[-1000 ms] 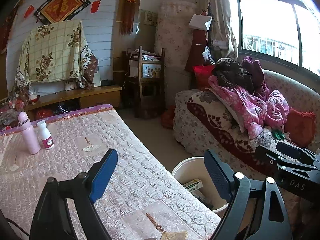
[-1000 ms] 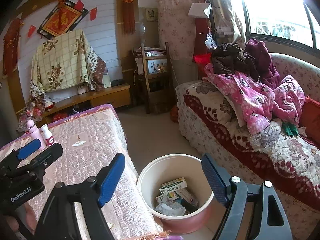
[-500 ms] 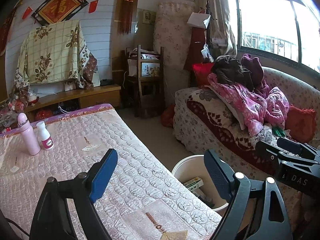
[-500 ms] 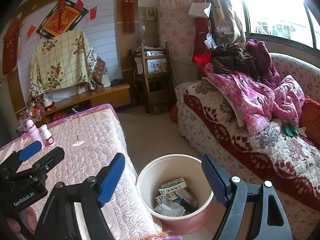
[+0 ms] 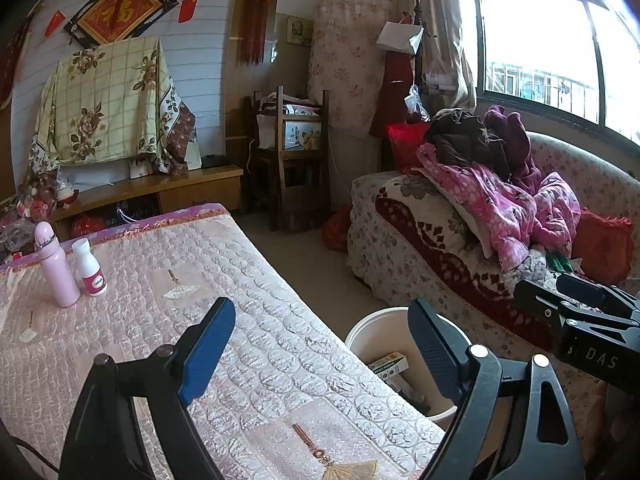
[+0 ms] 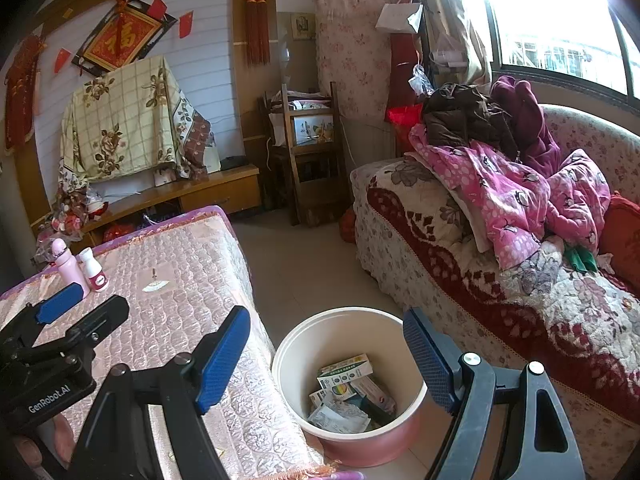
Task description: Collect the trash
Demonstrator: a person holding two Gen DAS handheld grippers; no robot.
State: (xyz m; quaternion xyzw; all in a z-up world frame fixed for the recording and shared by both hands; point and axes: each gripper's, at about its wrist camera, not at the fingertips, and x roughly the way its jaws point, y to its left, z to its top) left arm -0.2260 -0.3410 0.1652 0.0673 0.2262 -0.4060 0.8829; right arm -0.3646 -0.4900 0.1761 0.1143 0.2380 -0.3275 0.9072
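A round pink bin [image 6: 288, 356] with a cream inside stands on the floor between the table and the sofa; it holds several small boxes and wrappers [image 6: 345, 369]. It also shows in the left wrist view [image 5: 360, 328]. My right gripper [image 6: 326, 354] is open and empty, held above the bin. My left gripper [image 5: 322, 346] is open and empty, above the table's right edge. Each gripper shows in the other's view: the left one [image 6: 80, 306] and the right one [image 5: 568, 296].
A table with a pink quilted cover [image 5: 140, 320] carries a pink bottle [image 5: 56, 268] and a small white bottle [image 5: 91, 269] at its far left. A floral sofa [image 6: 500, 300] piled with clothes lies on the right. A wooden chair [image 5: 296, 152] and a low cabinet [image 5: 160, 192] stand behind.
Both views shift only slightly. Both grippers stay open and empty.
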